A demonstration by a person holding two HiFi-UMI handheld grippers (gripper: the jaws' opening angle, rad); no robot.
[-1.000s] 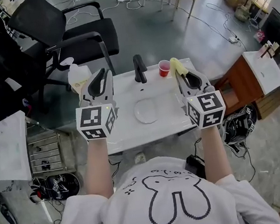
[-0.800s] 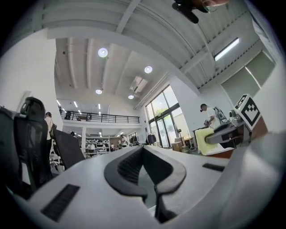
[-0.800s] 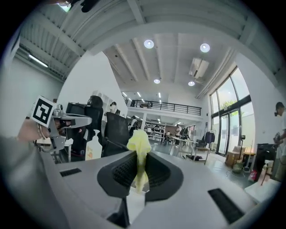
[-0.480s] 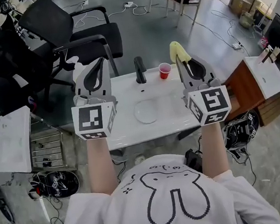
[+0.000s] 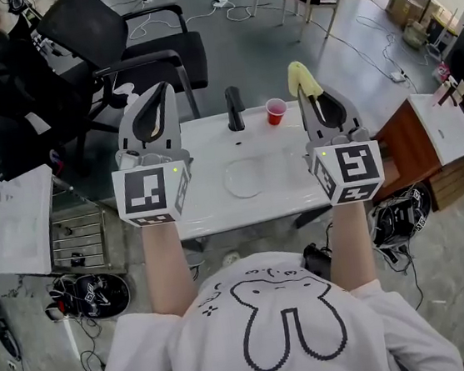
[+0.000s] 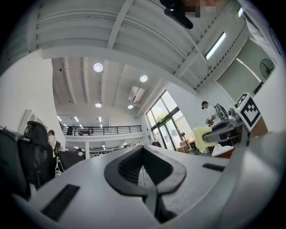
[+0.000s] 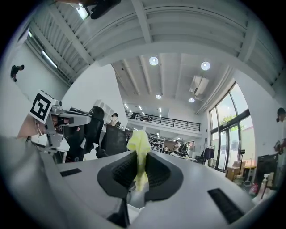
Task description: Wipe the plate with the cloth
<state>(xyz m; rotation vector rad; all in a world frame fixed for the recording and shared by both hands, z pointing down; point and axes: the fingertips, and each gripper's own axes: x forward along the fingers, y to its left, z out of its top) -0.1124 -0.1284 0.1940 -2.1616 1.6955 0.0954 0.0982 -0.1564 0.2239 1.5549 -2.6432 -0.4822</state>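
So the plate [image 5: 244,179] is sitting flat in the white sink top [image 5: 203,154], right in front of the black faucet [image 5: 234,109], and nothing is touching it. Both grippers are hovering up in the air, one on each side of the sink, well apart from the plate. The right gripper [image 5: 305,97] is clamping its jaws on the yellow cloth [image 5: 303,78]. Its own view is showing the cloth pinched between the ribbed pads, with a bunched bit poking out past the tips and a strip hanging down inside. The left gripper [image 5: 162,92] is holding nothing at all, with its jaws closed right up so the tips are meeting and only the hollow behind them is showing. Both gripper views are looking out across the room and up toward the ceiling lights, not down at the sink. A red cup [image 5: 275,110] is standing just right of the faucet, and a black office chair [image 5: 141,61] is sitting behind the sink.
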